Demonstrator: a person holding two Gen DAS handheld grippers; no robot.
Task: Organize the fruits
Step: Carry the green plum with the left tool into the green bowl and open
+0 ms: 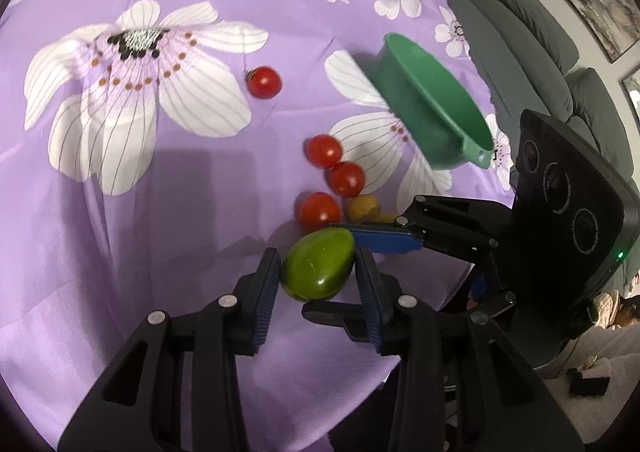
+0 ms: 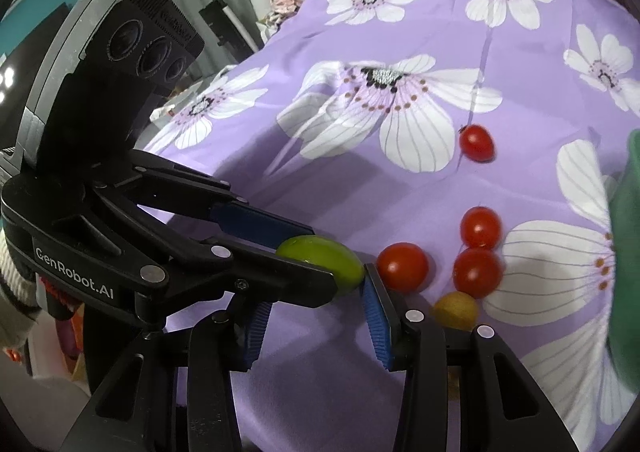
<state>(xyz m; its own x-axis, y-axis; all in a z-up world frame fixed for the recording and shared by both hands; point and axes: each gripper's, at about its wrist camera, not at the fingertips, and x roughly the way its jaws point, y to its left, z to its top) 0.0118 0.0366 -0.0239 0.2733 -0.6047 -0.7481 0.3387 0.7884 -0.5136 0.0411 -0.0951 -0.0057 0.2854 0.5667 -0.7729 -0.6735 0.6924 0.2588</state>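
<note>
Purple floral cloth (image 1: 168, 220) is the work surface. Green bowl (image 1: 436, 108) at its far right edge is likely the drop target. Left gripper (image 1: 318, 280) is clamped on the green fruit (image 1: 318, 272) near-left of the bowl, lifted for transfer I'd guess. Right gripper (image 2: 316, 316) crowds it — pads narrowly parted, grip unclear. Four cherry tomatoes (image 1: 324, 151) and a small yellow fruit (image 1: 362, 208) lie between fruit and bowl, in the path.

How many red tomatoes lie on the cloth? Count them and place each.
4: one alone by the big flower; three clustered beyond the green fruit. None seem hidden.
</note>
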